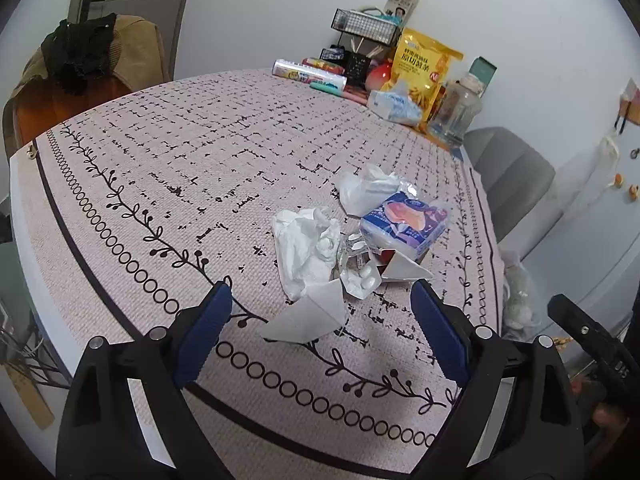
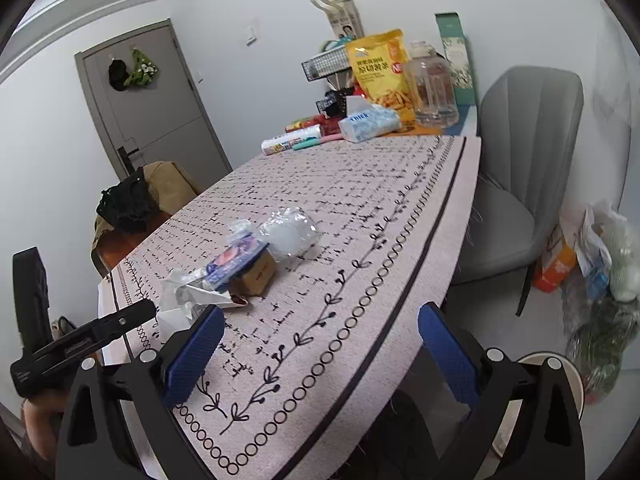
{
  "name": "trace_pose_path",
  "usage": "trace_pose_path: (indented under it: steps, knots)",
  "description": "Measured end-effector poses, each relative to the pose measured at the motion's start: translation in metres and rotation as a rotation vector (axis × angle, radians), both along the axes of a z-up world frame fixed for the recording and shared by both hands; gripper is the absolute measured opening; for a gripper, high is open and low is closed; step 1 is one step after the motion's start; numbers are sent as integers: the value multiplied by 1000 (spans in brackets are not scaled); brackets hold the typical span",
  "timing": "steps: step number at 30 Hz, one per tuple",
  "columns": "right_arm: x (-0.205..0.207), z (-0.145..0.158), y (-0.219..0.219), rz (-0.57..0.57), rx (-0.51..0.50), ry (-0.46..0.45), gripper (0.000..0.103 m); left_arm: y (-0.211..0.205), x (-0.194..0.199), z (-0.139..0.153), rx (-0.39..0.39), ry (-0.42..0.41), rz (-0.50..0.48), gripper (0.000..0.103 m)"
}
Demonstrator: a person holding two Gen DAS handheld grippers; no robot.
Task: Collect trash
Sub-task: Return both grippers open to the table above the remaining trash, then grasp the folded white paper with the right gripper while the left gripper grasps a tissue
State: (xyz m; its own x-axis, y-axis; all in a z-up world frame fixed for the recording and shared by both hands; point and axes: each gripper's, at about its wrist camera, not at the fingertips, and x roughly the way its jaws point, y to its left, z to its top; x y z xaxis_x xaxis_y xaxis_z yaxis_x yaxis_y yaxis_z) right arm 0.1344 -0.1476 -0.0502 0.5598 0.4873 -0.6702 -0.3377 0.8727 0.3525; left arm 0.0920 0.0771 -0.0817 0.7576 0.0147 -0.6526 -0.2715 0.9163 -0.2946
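**Both grippers spread wide over a litter pile on the patterned table**

The left gripper (image 1: 320, 328) hangs low above the near edge of the tablecloth (image 1: 180, 168), its blue-padded fingers (image 1: 202, 336) set wide apart and holding nothing. Between and just ahead of them lies the trash pile: a crumpled white tissue (image 1: 308, 252) with a folded corner pointing toward the camera, touching a foil blister pack (image 1: 362, 276) with white pills. Just beyond sits a blue and purple wrapper (image 1: 404, 224), and behind that a clear crumpled plastic bag (image 1: 366, 190).

The right gripper (image 2: 320, 344) is over the table's right-hand edge, its fingers likewise open and empty. From its view the same pile lies to the left and ahead: the tissue (image 2: 176, 300), the wrapper (image 2: 234, 260) resting on a small brown box (image 2: 258, 274), and the plastic bag (image 2: 288, 232) just beside them. The left gripper's black body (image 2: 84, 340) shows at the lower left.

At the far end of the table stand a yellow snack bag (image 2: 378, 68), a clear jar (image 2: 434, 88) and a tissue pack (image 2: 370, 122). A grey chair (image 2: 520, 168) sits by the table's right side, with a heap of bags (image 2: 604, 264) on the floor near it
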Motion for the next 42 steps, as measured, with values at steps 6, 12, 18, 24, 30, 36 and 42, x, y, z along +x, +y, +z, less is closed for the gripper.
trace_pose_path:
  steps: [6,12,18,24,30,36,42]
  knots:
    - [4,-5,-10,-12,0,14,95,-2,9,-12,2,69,-9,78]
    - [6,-7,-2,9,-14,20,95,-6,6,-22,9,101,-29,51]
    - [8,-3,24,89,-32,8,91,0,-3,-17,-38,76,-64,27]
    - [14,-4,71,222,-52,25,81,9,-27,-3,-71,13,-77,26]
    - [19,-15,116,283,-66,65,81,24,-45,14,-74,-50,-46,26]
    - [29,-31,142,268,-90,83,75,40,-53,17,-87,-70,-6,26]
    - [37,-45,150,272,-108,143,49,41,-53,16,-92,-71,-5,26]
